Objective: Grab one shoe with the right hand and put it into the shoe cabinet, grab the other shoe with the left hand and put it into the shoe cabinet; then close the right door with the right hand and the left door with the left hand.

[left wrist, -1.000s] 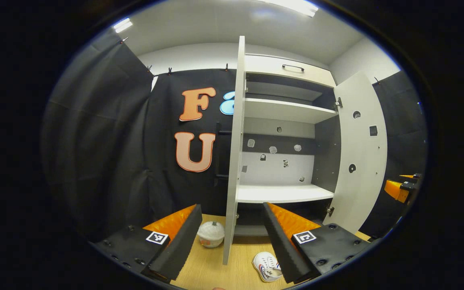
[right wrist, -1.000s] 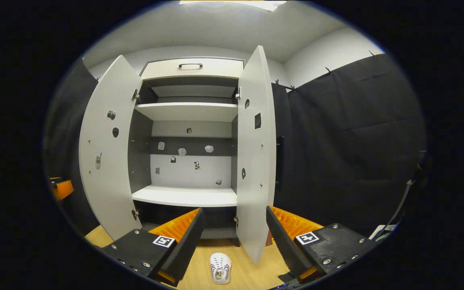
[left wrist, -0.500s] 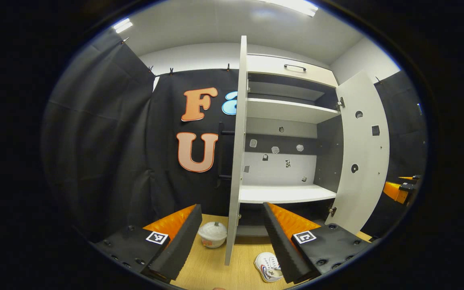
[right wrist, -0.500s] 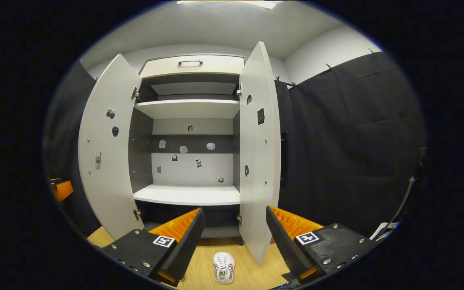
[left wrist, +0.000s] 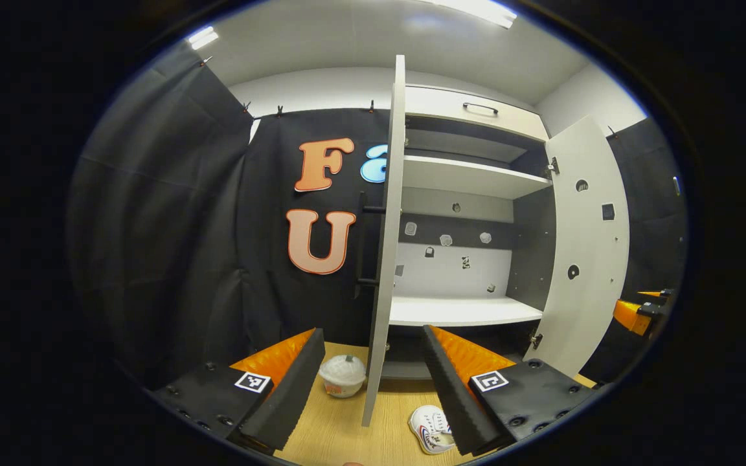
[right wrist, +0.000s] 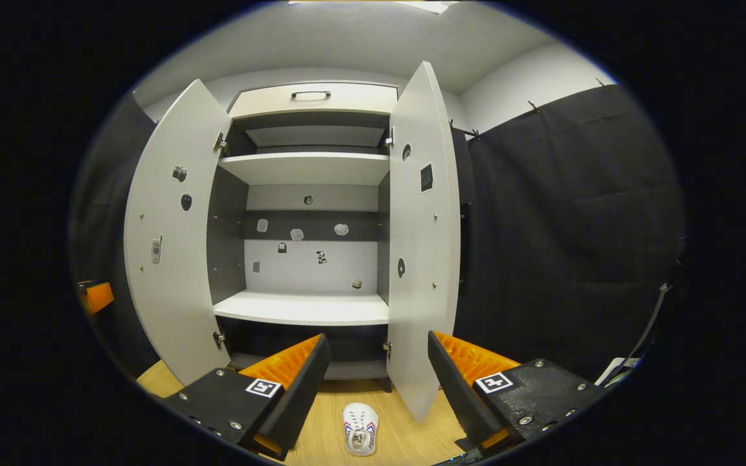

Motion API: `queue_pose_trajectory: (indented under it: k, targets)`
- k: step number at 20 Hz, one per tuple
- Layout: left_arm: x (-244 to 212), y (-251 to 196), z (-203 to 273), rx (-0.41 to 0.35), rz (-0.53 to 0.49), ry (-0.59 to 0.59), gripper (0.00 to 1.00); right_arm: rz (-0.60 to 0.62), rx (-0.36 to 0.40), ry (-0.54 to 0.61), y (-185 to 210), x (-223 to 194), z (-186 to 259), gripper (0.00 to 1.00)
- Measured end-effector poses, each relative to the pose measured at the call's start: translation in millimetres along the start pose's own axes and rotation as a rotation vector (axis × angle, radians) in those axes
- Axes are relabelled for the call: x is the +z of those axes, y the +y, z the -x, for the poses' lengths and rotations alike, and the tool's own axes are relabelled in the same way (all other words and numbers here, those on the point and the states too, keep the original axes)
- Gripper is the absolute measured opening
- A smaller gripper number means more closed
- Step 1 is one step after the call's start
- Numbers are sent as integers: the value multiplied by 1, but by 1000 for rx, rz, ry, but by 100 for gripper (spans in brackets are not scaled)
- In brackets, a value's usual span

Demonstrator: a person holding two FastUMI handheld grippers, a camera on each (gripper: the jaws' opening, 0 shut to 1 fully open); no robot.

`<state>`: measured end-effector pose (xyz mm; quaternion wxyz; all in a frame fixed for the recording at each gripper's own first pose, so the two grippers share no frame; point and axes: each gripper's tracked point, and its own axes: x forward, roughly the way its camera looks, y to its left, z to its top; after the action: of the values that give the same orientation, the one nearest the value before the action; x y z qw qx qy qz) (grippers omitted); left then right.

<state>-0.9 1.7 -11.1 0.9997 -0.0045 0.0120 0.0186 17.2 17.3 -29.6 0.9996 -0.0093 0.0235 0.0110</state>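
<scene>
The white shoe cabinet (right wrist: 302,309) stands with both doors swung wide and its shelves bare. On the wooden floor in front lies a white shoe (right wrist: 360,437) with striped sides, just below and between the fingers of my right gripper (right wrist: 376,395), which is open and holds nothing. In the left gripper view the same shoe (left wrist: 430,430) lies partly behind the right finger of my left gripper (left wrist: 373,388), also open and holding nothing. A white rounded thing (left wrist: 342,375) with an orange band sits left of the left door (left wrist: 386,259); I cannot tell if it is the other shoe.
The right door (right wrist: 421,246) juts out towards me beside the right gripper. The left door (right wrist: 169,246) angles outwards. Black cloth walls close in on both sides. The other gripper shows at the edge of each view, right gripper (left wrist: 635,314) and left gripper (right wrist: 96,296).
Both views have shifted slightly: the cabinet sits a little larger and further right in each. The shoe has not moved and both grippers stay open.
</scene>
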Motion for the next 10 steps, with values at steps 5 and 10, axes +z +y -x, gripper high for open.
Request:
queue_pose_trajectory:
  k: [5,10]
  targets:
    - [-1,5,-1,11,-16,6,97,-1,-6,107,1,-59,-15,93]
    - [-2,13,-2,30,-15,10,97,-2,-12,261,-1,-144,-31,93]
